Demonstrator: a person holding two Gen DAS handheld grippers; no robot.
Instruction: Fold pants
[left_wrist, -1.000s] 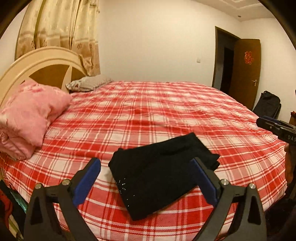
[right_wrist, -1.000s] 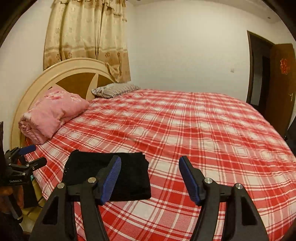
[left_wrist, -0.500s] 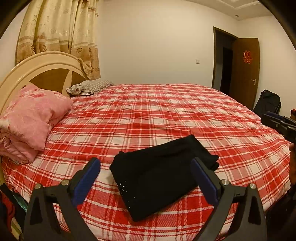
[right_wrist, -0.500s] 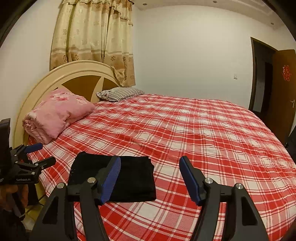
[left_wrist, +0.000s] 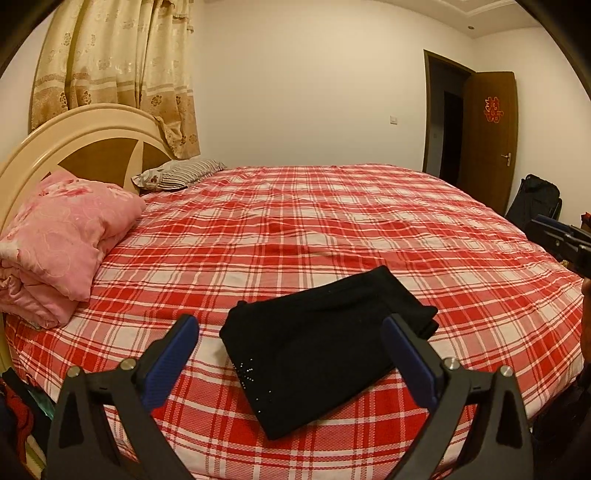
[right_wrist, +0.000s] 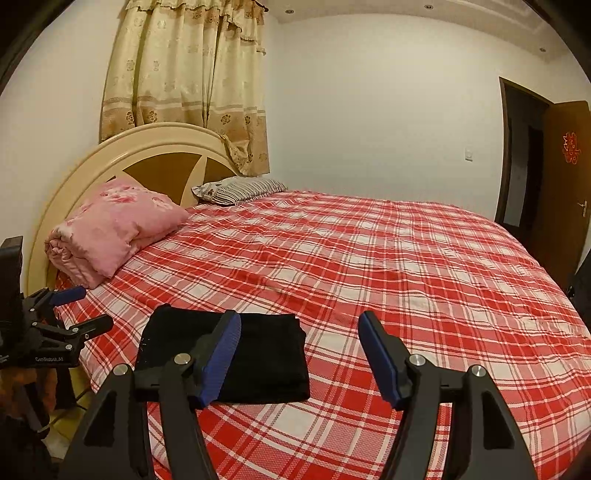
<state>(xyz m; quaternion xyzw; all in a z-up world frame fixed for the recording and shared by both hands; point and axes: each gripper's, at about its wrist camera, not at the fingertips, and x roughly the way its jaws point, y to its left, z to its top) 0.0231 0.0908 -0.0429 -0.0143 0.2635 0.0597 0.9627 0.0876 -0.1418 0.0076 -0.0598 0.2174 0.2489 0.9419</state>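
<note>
Folded black pants (right_wrist: 266, 354) on plaid bed (right_wrist: 406, 266)

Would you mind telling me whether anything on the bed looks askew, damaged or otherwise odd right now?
Nothing stands out. The black pants lie folded in a compact stack near the edge of the plaid bed, slightly angled to the edge. Left gripper and right gripper are both open, holding nothing.

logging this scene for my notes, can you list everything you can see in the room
pants: 1, black, folded, near edge of bed
bedsheet: 1, red and white plaid, covers bed
quilt: 1, pink, folded, by headboard
pillow: 1, striped, far side by headboard
headboard: 1, cream and brown, arched
curtain: 1, beige floral, behind headboard
door: 1, brown, open
bag: 1, black, beside door
left gripper: open, empty
right gripper: open, empty
</note>
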